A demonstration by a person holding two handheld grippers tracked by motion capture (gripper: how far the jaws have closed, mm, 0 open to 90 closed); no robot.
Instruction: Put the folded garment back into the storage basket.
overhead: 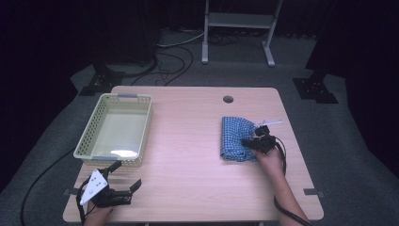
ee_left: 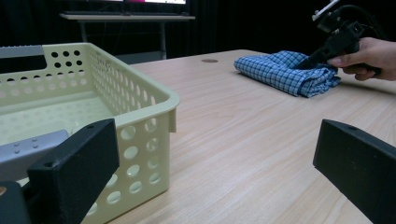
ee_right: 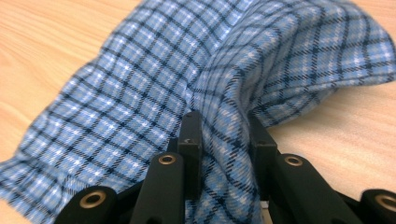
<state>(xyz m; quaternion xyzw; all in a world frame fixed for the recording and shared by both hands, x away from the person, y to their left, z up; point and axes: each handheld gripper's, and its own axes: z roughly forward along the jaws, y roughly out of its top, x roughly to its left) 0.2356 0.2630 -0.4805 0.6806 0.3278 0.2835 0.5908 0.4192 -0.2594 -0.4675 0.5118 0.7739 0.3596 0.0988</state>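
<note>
you have a light wooden table (overhead: 193,141) with a round cable hole (overhead: 228,99) near its far edge. on its left side sits a pale yellow perforated basket (overhead: 89,134). on its right side lies a folded blue checked cloth (overhead: 235,136), well apart from the basket.

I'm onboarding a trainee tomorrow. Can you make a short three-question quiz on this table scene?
1. True or false: the right claw is pinching a fold of the blue checked cloth.
2. Which holds nothing? A) left claw B) right claw
3. Fill in: the cream basket sits on the table's ____ side, seen from the high view.

Key: 1 true; 2 A; 3 left
</note>
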